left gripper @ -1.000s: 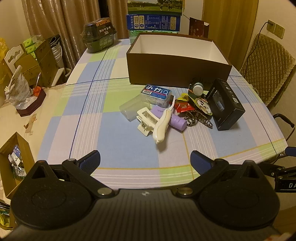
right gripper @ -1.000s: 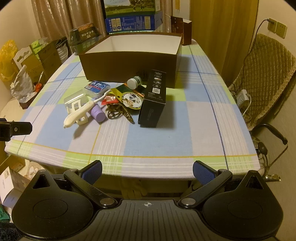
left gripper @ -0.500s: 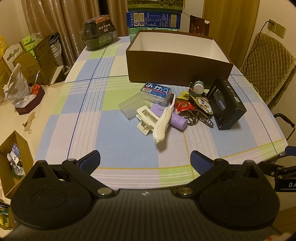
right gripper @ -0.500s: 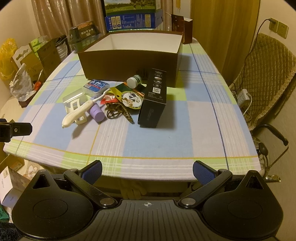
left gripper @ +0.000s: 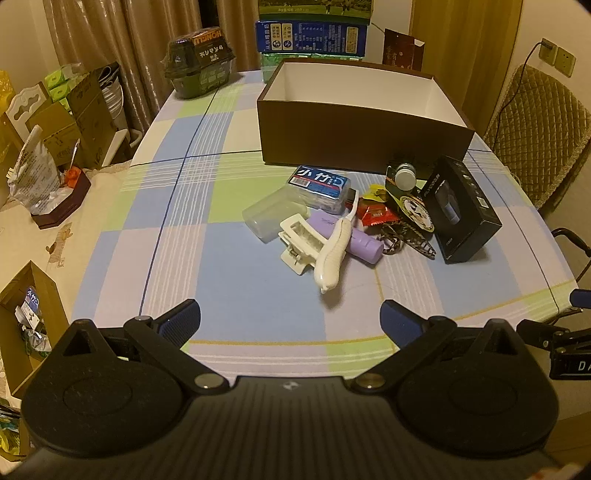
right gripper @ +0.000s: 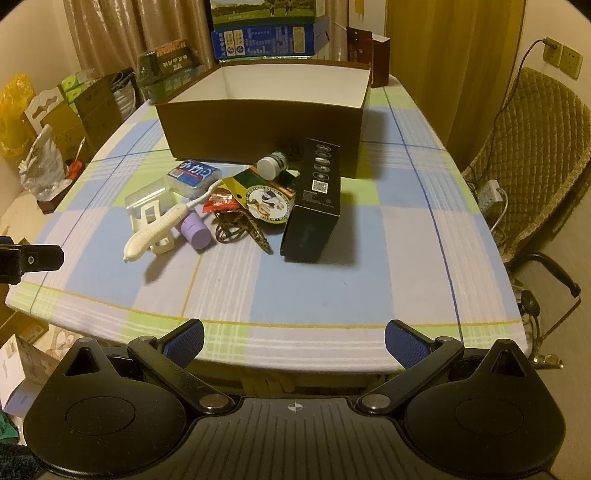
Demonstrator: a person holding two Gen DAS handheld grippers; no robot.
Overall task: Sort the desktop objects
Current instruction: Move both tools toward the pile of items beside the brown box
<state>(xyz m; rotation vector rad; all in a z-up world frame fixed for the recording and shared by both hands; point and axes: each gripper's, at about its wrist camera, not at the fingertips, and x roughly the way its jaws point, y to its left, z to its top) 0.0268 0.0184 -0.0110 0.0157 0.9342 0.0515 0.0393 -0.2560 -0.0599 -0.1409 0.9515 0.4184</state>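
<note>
A heap of small objects lies on the checked tablecloth in front of an open brown box (left gripper: 364, 134) (right gripper: 258, 125): a white toothbrush-like handle (left gripper: 334, 254) (right gripper: 157, 232), a white hair claw (left gripper: 299, 242), a purple tube (left gripper: 364, 245) (right gripper: 195, 230), a blue packet (left gripper: 319, 182) (right gripper: 194, 173), a clear case (left gripper: 271, 212), a black carton (left gripper: 461, 210) (right gripper: 314, 210), a small white-capped bottle (right gripper: 271, 164), and a red wrapper (left gripper: 378, 214). My left gripper (left gripper: 290, 319) stands open over the near table edge. My right gripper (right gripper: 293, 341) is open too, nothing between its fingers.
A dark green container (left gripper: 199, 62) and stacked blue and green boxes (left gripper: 312, 35) stand at the table's far end. A padded chair (right gripper: 535, 147) is at the right. Cardboard boxes and bags (left gripper: 55, 122) crowd the floor at the left.
Both views have crept slightly closer to the heap. Both grippers stay open and hold nothing.
</note>
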